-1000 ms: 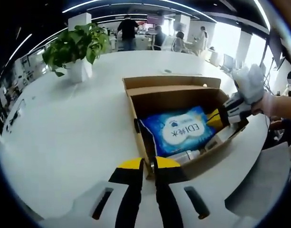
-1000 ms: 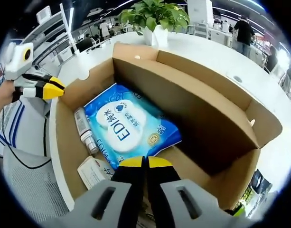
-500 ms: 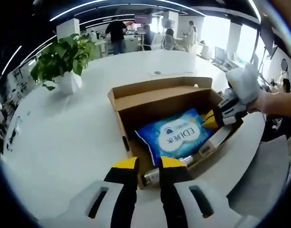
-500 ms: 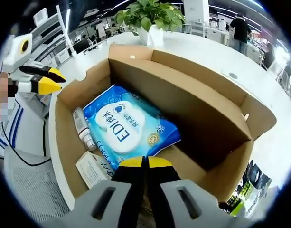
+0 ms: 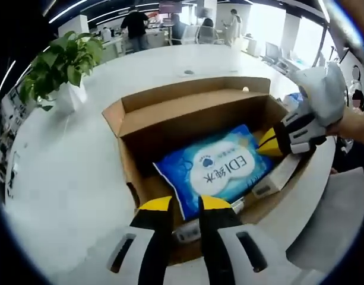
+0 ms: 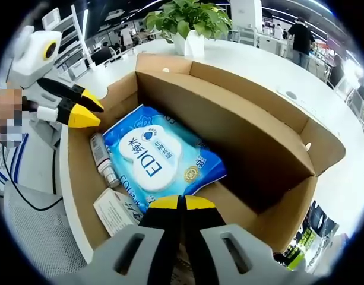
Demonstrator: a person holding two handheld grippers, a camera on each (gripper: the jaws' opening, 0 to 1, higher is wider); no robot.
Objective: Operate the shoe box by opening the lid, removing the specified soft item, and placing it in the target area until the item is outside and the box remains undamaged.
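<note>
The shoe box [image 5: 187, 119] sits open on the white tabletop [image 5: 63, 172], near the edge closest to the person, its lid folded back and standing up along the far side. Inside, a blue soft pack [image 6: 161, 160] lies flat on the box floor, with a small bottle [image 6: 103, 159] and a flat white carton [image 6: 113, 211] against the wall nearest the left gripper [image 5: 184, 205]. That gripper hovers over the box's near wall with its jaws slightly parted and nothing between them. The right gripper [image 6: 180, 203] hangs above the opposite end of the pack, jaws pressed together and empty.

Main risks as I judge them: the right gripper must spread before it descends, or it will only poke and dent the pack. A pinch on the slick wrapper's flat face may slip; a corner or seam looks safer. Lifting at a slant could drag the pack against the cardboard wall or upright lid and crease or tear it. The bottle could be nudged or carried along, and the potted plant [image 5: 54, 65] stands well clear
</note>
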